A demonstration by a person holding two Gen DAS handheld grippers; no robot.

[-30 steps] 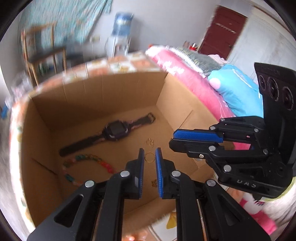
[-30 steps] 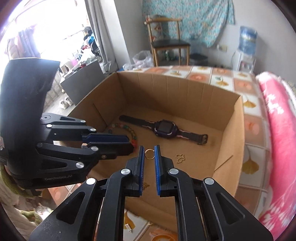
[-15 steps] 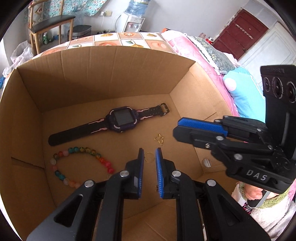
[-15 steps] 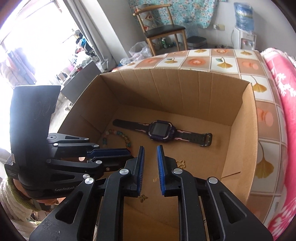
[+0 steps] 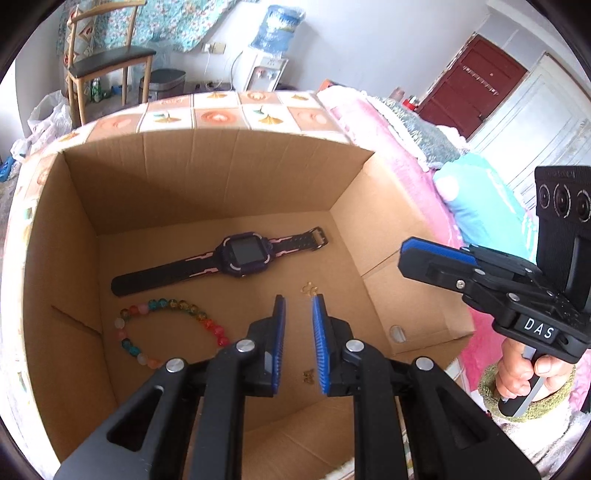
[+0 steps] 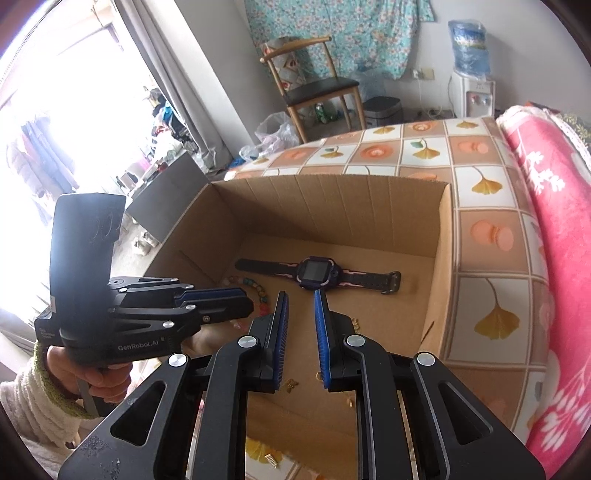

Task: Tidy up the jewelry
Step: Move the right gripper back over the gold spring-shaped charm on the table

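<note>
Both claws, left [image 5: 297,325] and right [image 6: 300,321], hover with fingers slightly apart and empty above the cardboard box [image 5: 207,166], where watch [image 5: 243,254], bead bracelet [image 5: 162,328] and tiny gold pieces [image 5: 309,288] lie; such flat trinkets may slip the pads or be nudged aside.

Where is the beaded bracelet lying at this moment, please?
In the left wrist view, the beaded bracelet lies on the cardboard box floor, lower left, just in front of the watch strap.

Wooden chair [image 6: 314,77] by floral curtain [image 6: 332,33]; red door [image 5: 476,85] right
</note>
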